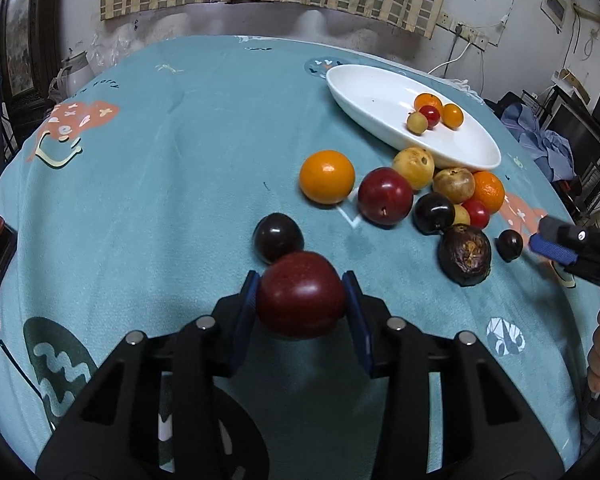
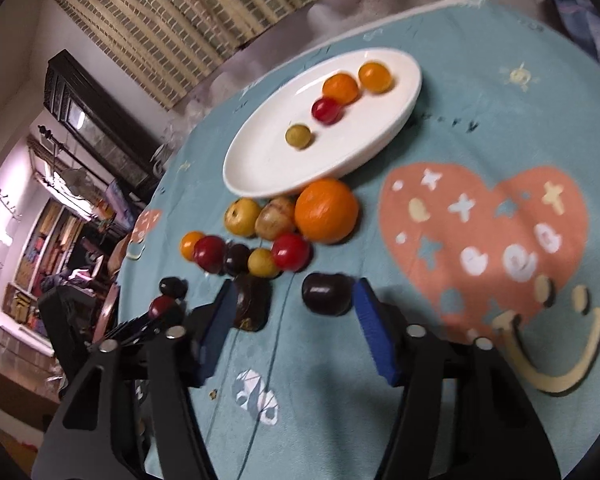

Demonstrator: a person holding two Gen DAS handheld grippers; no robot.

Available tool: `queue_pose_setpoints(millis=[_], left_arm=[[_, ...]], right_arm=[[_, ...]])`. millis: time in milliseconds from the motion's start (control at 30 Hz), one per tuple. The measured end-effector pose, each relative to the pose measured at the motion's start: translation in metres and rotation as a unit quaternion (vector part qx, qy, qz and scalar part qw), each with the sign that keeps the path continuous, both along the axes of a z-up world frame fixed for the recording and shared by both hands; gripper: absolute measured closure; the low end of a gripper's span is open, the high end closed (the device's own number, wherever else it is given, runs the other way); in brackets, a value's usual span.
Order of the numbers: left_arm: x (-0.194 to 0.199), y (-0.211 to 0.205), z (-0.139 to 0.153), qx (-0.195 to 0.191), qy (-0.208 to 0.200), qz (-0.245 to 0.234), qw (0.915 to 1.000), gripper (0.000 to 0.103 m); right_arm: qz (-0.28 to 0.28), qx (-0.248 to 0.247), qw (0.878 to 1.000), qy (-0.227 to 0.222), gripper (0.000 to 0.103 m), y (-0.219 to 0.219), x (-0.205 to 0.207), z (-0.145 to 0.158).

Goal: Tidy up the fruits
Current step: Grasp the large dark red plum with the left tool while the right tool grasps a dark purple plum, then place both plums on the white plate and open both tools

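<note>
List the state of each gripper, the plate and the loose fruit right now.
Left gripper: shut on a dark red round plum, fingers pressing both its sides.
Right gripper: open, small dark purple plum between its fingers, ungripped.
White oval ceramic plate: upright on the teal patterned tablecloth, holding four small fruits.
Large orange: loose on the cloth, outside the plate.
Wrinkled dark purple passion fruit: loose on the cloth.

The teal tablecloth carries small dark printed lettering near its far left edge, too small and distorted to read; nothing else is legible.
</note>
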State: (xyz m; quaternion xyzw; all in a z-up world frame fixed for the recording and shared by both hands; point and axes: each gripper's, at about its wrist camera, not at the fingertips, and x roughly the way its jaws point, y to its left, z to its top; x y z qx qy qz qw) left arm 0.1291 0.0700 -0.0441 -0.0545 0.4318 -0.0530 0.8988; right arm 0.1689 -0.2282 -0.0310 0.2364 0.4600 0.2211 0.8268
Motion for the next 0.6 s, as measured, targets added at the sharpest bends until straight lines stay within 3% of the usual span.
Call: queue_pose_setpoints(millis=[233, 400, 500, 600], left_arm=[[-0.001, -0.002, -0.001, 0.011, -0.001, -0.002, 0.9999, 0.060], [0.001, -0.008, -0.004, 0.023, 0.003, -0.012, 0.9997, 0.060], [0.000, -0.010, -0.004, 0.031, -0.001, -0.013, 0.9994, 0.061], [-0.004, -0.016, 0.002, 0.030, -0.019, -0.024, 0.9991, 0.061]], right_arm=[[-0.006, -0.035, 0.999, 0.018, 0.057, 0.004, 0.007, -0.012], [-0.009, -0.077, 0.997, 0.006, 0.072, 0.009, 0.010, -0.014], [-0.006, -0.113, 0.993, -0.016, 0.072, 0.017, 0.005, -0.009], [-0.019, -0.165, 0.983, -0.078, 0.072, 0.026, -0.009, 0.010]])
